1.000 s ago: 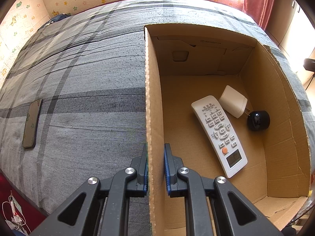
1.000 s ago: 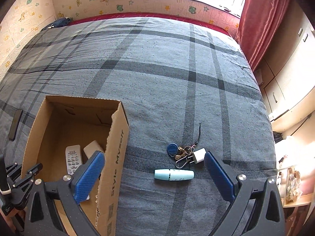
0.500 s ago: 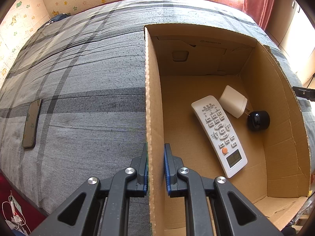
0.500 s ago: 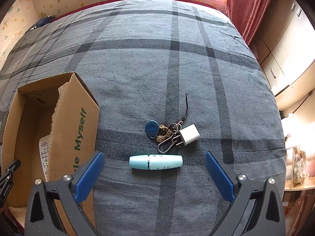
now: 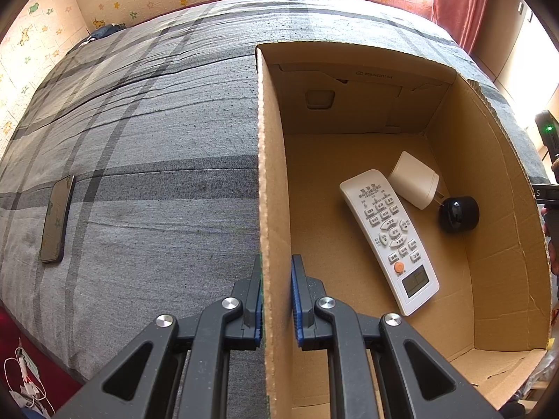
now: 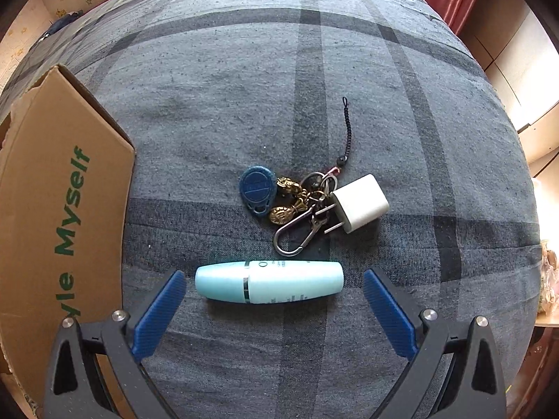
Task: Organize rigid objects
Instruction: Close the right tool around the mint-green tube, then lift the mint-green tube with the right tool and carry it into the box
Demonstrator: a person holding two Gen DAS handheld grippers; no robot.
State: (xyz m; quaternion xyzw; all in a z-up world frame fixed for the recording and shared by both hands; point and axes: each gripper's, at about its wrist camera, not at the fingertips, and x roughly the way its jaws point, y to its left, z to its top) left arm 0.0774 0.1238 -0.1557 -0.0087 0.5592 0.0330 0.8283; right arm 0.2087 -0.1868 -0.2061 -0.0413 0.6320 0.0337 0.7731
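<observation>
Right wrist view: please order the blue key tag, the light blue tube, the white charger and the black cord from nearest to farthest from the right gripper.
1. Tube: lies crosswise between the open fingers of the right gripper.
2. Key tag and charger: beyond the tube, tag to the left, charger to the right; too close to rank.
3. Cord: farthest, running away beyond the keys.

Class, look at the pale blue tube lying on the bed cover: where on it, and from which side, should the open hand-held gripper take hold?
Grip the pale blue tube from above. It lies flat, end to end between the right hand-held gripper fingers, so those would close on its rounded ends. Probably better: turn the wrist and pinch its middle across the narrow width.
</observation>
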